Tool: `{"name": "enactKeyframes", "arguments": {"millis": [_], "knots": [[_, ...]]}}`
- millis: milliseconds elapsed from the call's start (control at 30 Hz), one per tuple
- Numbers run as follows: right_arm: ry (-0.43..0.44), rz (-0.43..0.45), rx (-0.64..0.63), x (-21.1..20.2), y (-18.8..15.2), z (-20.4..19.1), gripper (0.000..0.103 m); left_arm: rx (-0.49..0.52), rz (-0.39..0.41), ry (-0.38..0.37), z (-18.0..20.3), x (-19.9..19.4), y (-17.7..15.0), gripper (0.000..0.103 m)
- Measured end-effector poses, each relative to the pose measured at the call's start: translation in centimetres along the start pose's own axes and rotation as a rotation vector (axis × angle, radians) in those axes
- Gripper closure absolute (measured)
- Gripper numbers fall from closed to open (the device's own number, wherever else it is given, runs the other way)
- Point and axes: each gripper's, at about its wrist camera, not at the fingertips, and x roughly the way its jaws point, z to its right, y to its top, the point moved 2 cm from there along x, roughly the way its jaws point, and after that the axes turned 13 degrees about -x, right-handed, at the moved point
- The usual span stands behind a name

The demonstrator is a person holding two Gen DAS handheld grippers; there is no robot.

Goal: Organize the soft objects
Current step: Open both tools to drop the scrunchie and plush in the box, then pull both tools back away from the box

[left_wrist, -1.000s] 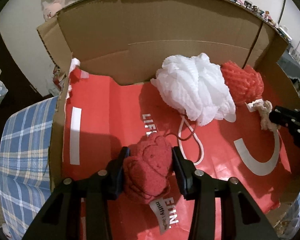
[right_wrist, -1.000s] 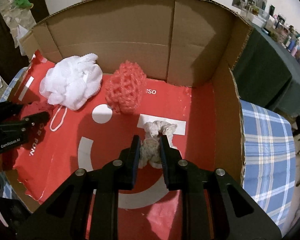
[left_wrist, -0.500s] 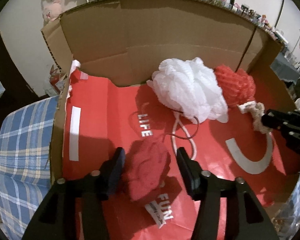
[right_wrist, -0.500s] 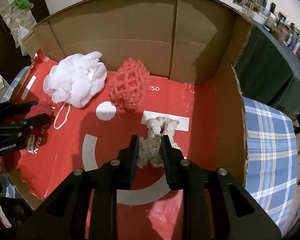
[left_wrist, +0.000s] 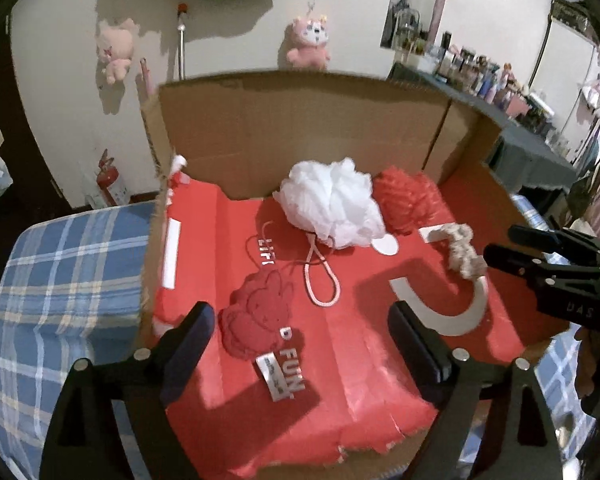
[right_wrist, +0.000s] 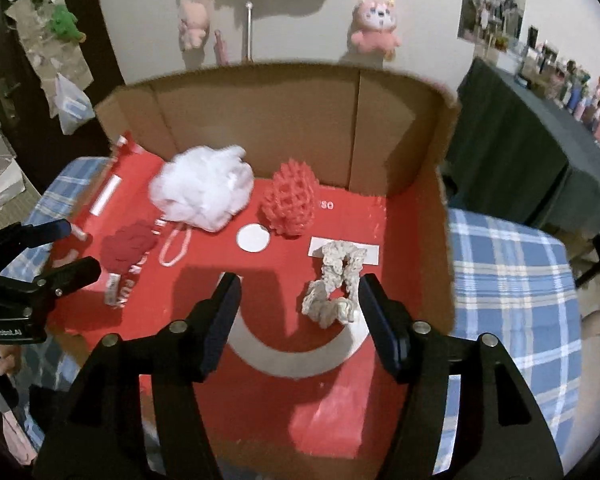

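White pouf [left_wrist: 332, 204] touching coral mesh sponge [left_wrist: 406, 202] at back wall; dark red plush [left_wrist: 258, 314] front left, beige scrunchie [right_wrist: 334, 282] front right, all lying loose

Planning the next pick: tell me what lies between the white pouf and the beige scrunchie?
The red mesh sponge, right wrist view.

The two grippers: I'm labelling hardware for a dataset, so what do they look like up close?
Both the left gripper and the right gripper are matte black, with two flat, paddle-like fingers on angular arms fastened by round silver screws. White lettering marks the left gripper's side in the right wrist view. No cables or sleeves show.
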Motion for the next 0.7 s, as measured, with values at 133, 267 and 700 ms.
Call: {"name": "enactKeyframes", "arguments": {"millis": [133, 267, 700], "knots": [[-0.022, 0.092, -0.003, -4.5, -0.4, -0.6, 0.029, -0.005, 0.058, -0.019, 0.0, -2.9, -0.7, 0.006], [-0.055, 0.169, -0.024, -8.4, -1.3, -1.9, 0.029, -0.013, 0.124, -0.054, 0.4, -6.3, -1.6, 0.004], [-0.103, 0.419, -0.005, -20.2, -7.6, -6.1, 0.013, 0.005, 0.325, -0.167, 2.3, -17.3, -7.8, 0.0]]}}
